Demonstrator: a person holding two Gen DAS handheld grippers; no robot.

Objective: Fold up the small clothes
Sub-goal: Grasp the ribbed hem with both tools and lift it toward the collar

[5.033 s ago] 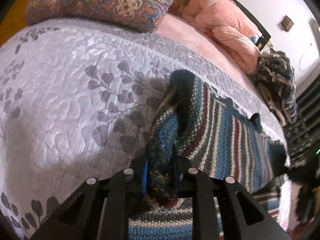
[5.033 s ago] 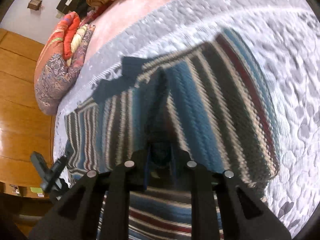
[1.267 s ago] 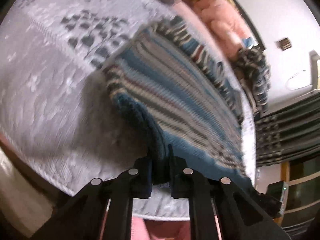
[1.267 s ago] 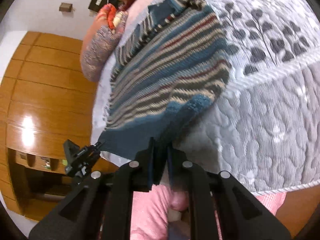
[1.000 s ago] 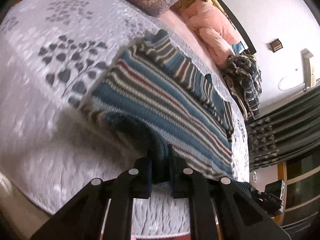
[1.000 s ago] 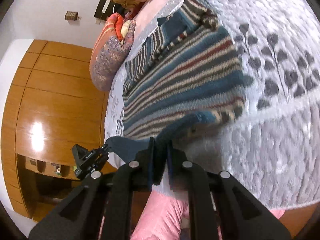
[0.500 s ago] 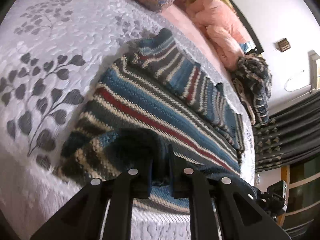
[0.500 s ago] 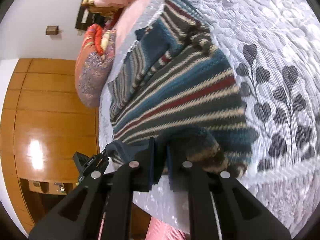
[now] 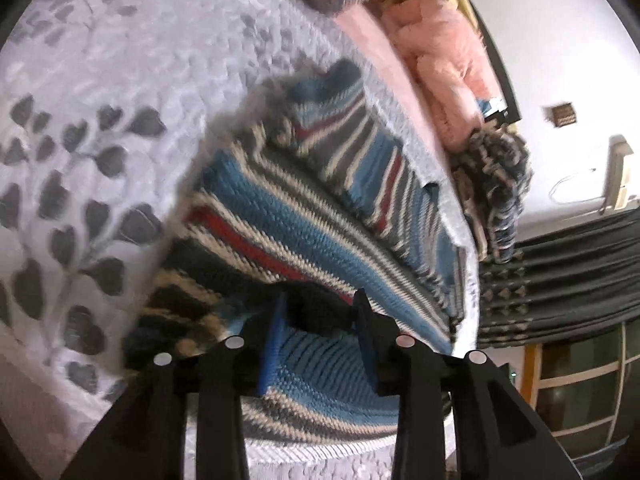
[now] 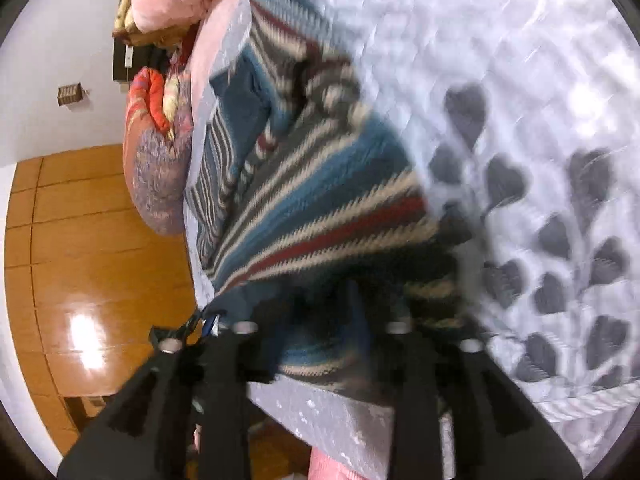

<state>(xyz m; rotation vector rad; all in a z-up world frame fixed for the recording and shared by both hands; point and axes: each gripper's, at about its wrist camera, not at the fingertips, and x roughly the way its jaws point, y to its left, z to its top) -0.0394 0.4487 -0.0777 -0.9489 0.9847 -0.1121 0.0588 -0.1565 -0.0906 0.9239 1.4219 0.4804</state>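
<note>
Both grippers have their fingers spread wide, and neither one pinches anything. Left gripper sits at the bottom of the left wrist view, with the striped sweater showing through the gap between its fingers. Right gripper sits at the bottom of the right wrist view, blurry, with the sweater's near edge in front of it.

A big bedspread, pale grey with dark leaf shapes, fills most of both views. On it lies the knitted sweater, with blue, cream, grey and red stripes. It fills the middle of each view, and its near edge is doubled over onto itself.

A wooden wall fills the lower left of the right wrist view. Dark curtains hang at the right of the left wrist view. A pink blanket is bunched at the top there, with a patterned pillow at the left of the right wrist view. Another knitted garment lies in a heap at the right of the left wrist view.
</note>
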